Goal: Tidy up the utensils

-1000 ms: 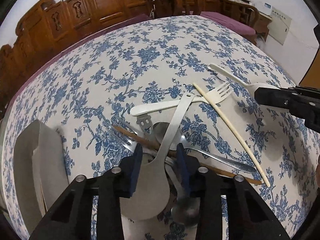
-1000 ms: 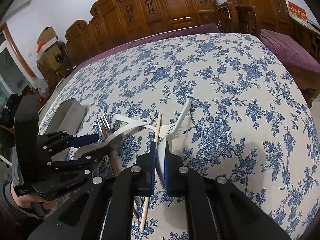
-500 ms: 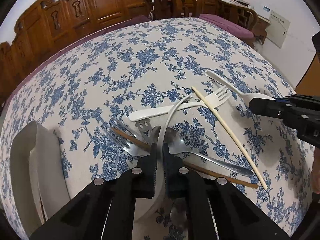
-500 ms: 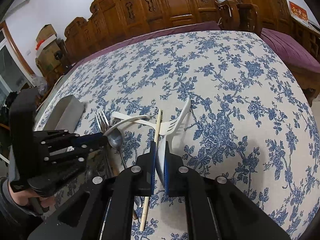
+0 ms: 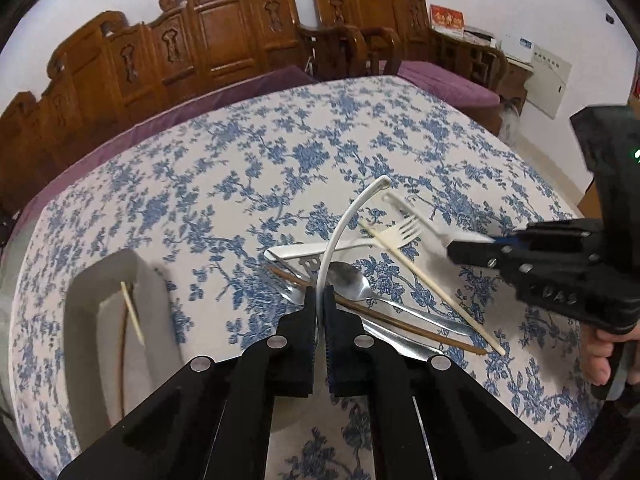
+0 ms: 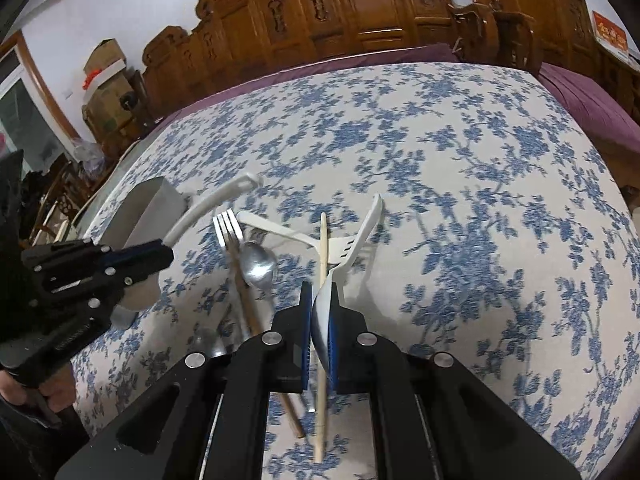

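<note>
Fingers of our left gripper (image 5: 319, 307) have just closed, clamped on the white spoon (image 5: 344, 224) w/ handle arcing up off the pile. Right gripper (image 6: 320, 320) pinches a white spork (image 6: 362, 236) by its bowl. Next, we'd carry the spoon level to the grey tray (image 5: 86, 308) at left, clear of the steel spoon (image 5: 352, 280) & chopsticks (image 5: 432, 284), then release low.

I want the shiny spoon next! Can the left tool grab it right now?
Probably not yet. The left tool is shut on a white spoon, so it is full. The metal spoon lies uncovered just beyond it.
</note>
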A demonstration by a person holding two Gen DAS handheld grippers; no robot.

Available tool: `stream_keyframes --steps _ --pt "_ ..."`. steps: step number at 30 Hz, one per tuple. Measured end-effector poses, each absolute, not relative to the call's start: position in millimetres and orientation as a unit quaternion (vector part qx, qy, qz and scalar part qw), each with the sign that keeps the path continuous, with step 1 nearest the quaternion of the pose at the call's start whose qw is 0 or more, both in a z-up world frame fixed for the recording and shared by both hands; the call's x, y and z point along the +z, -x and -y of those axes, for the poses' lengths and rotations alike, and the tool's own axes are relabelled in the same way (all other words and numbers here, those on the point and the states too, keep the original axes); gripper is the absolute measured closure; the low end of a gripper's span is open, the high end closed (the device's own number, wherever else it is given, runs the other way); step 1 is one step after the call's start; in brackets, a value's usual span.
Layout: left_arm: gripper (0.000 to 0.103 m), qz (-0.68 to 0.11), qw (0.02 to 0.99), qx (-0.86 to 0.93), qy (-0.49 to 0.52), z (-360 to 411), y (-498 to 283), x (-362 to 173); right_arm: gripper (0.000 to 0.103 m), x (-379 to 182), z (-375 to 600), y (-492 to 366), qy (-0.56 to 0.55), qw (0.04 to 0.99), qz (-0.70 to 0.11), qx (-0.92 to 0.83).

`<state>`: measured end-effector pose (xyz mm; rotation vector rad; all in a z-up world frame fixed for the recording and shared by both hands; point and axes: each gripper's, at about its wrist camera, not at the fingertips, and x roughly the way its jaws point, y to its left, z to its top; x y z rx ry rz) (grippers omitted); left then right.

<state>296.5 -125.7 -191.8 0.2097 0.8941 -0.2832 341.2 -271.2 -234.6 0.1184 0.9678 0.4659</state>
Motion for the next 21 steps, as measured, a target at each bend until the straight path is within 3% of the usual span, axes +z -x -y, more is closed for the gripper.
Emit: stream_keyframes --steps 21 --pt "0.1 -0.393 0.911 -0.104 -0.066 60 -272 -145 0.095 -207 245 -317 -0.039 0.886 -0.389 0.248"
